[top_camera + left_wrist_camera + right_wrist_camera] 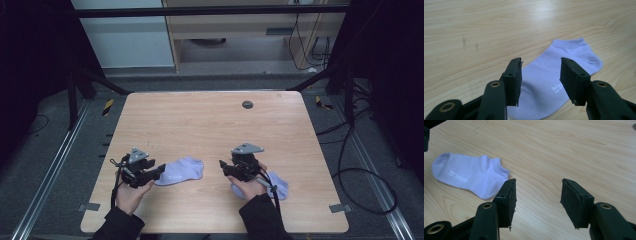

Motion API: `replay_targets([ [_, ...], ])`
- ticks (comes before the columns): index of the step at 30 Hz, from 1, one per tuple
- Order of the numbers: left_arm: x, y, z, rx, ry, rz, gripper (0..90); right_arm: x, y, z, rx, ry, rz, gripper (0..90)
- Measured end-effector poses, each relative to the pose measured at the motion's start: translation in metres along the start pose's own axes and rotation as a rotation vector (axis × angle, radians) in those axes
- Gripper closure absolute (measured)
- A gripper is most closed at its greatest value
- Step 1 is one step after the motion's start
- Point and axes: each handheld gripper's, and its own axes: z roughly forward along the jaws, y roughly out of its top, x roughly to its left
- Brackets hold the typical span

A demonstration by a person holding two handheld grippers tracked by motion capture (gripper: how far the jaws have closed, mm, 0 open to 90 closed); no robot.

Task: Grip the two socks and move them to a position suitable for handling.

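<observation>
Socks are the likely subject: one lilac sock [181,170] lies flat near the bench's [210,125] front edge, left of centre, framed by the left gripper [159,170], whose jaws are spread apart. A clean pinch is best made at its near end. A second sock [280,186] is mostly hidden under the right gripper [222,166], also spread, holding nothing.

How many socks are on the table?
2. One sock lies flat just ahead of the left gripper. The other sock lies under the right hand, mostly covered. No more can be seen.
</observation>
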Motion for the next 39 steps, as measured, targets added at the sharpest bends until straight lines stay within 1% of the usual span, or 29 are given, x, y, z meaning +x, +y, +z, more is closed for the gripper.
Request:
replay_targets([
  [1,-0.006,0.002,0.001,0.000,-0.011,0.010,49.8,-0.004,-0.002,-0.004,-0.002,-0.004,0.005,44.6],
  [2,-0.009,0.004,0.002,0.002,-0.015,0.018,48.9,-0.012,-0.005,-0.013,-0.007,-0.013,0.016,43.7],
  [5,-0.024,0.009,0.006,0.001,-0.037,0.038,47.7,-0.025,-0.012,-0.029,-0.017,-0.038,0.020,42.4],
  [7,-0.034,0.013,0.011,0.005,-0.051,0.055,47.2,-0.035,-0.019,-0.040,-0.021,-0.057,0.034,41.3],
  [11,-0.052,0.019,0.022,0.010,-0.077,0.074,47.0,-0.050,-0.033,-0.060,-0.040,-0.076,0.065,39.4],
  [12,-0.052,0.019,0.022,0.010,-0.077,0.074,47.0,-0.053,-0.035,-0.064,-0.040,-0.083,0.066,39.2],
  [13,-0.063,0.022,0.029,0.017,-0.091,0.081,46.9,-0.058,-0.040,-0.069,-0.040,-0.092,0.066,39.0],
  [14,-0.066,0.023,0.031,0.022,-0.094,0.090,46.8,-0.061,-0.043,-0.073,-0.039,-0.096,0.072,39.0],
  [17,-0.082,0.026,0.040,0.031,-0.109,0.117,46.4,-0.071,-0.053,-0.081,-0.036,-0.108,0.086,39.0],
  [18,-0.086,0.027,0.042,0.032,-0.114,0.119,46.3,-0.075,-0.057,-0.084,-0.030,-0.117,0.089,39.2],
  [22,-0.105,0.030,0.052,0.044,-0.142,0.134,46.2,-0.085,-0.069,-0.088,0.007,-0.143,0.093,41.8],
  [24,-0.114,0.031,0.056,0.046,-0.154,0.146,46.4,-0.090,-0.075,-0.088,0.035,-0.162,0.072,44.1],
  [25,-0.119,0.032,0.059,0.050,-0.158,0.158,46.5,-0.091,-0.078,-0.088,0.049,-0.162,0.085,45.4],
  [28,-0.131,0.032,0.066,0.062,-0.181,0.171,47.3,-0.098,-0.084,-0.086,0.078,-0.176,0.083,49.1],
  [30,-0.141,0.032,0.073,0.076,-0.200,0.178,48.3,-0.101,-0.087,-0.084,0.093,-0.176,0.086,51.5],
  [31,-0.146,0.031,0.077,0.083,-0.208,0.190,48.7,-0.102,-0.089,-0.083,0.103,-0.181,0.085,52.7],
  [32,-0.152,0.030,0.081,0.090,-0.208,0.195,49.2,-0.105,-0.091,-0.081,0.116,-0.181,0.086,54.0],
  [34,-0.160,0.027,0.088,0.105,-0.214,0.218,50.7,-0.108,-0.094,-0.079,0.136,-0.179,0.091,56.2],
  [35,-0.164,0.026,0.092,0.113,-0.217,0.226,51.2,-0.108,-0.095,-0.078,0.145,-0.173,0.096,57.3],
  [39,-0.175,0.021,0.104,0.142,-0.222,0.242,54.0,-0.110,-0.097,-0.077,0.160,-0.176,0.083,60.8],
])
